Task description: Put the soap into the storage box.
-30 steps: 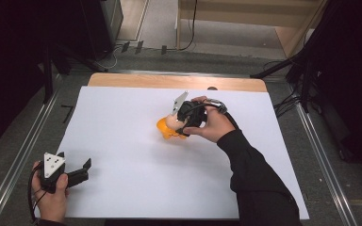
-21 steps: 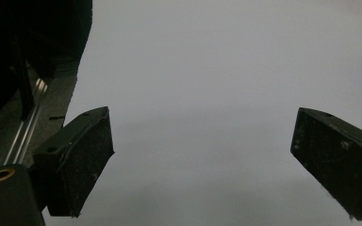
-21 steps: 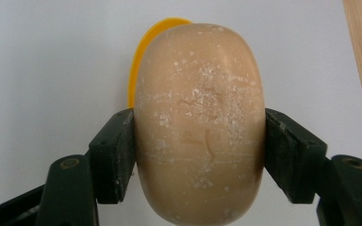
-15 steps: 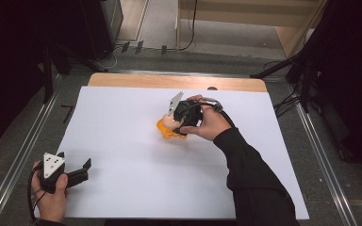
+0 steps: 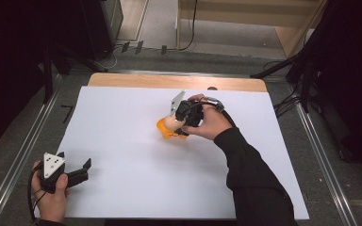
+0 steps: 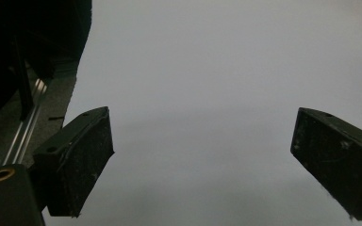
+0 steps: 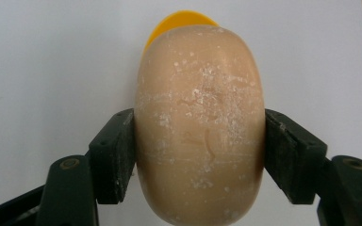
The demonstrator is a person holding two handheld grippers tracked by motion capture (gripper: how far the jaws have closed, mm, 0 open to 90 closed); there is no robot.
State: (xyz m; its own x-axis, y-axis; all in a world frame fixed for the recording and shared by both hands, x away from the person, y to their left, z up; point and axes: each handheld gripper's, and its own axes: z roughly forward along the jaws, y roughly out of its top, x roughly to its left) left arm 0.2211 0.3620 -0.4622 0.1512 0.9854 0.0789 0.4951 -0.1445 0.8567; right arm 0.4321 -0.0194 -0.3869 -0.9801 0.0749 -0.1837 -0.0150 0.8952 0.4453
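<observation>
Right tongs [image 7: 199,155] clenched on tan bun-like toy [image 7: 200,122] with orange piece [image 5: 166,128] at frame centre on white table [image 5: 122,117], left tongs [image 6: 200,160] released at lower left.

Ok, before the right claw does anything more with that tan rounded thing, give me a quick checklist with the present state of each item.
1. Right claw shut on the tan piece, pads on both sides: ok.
2. Grip centred on the piece: ok.
3. Yellow part behind the tan piece, joined or separate: cannot tell.
4. Left claw open, holding nothing, well apart at the near left corner: ok.
5. White sheet around the piece free of other things: ok.
</observation>
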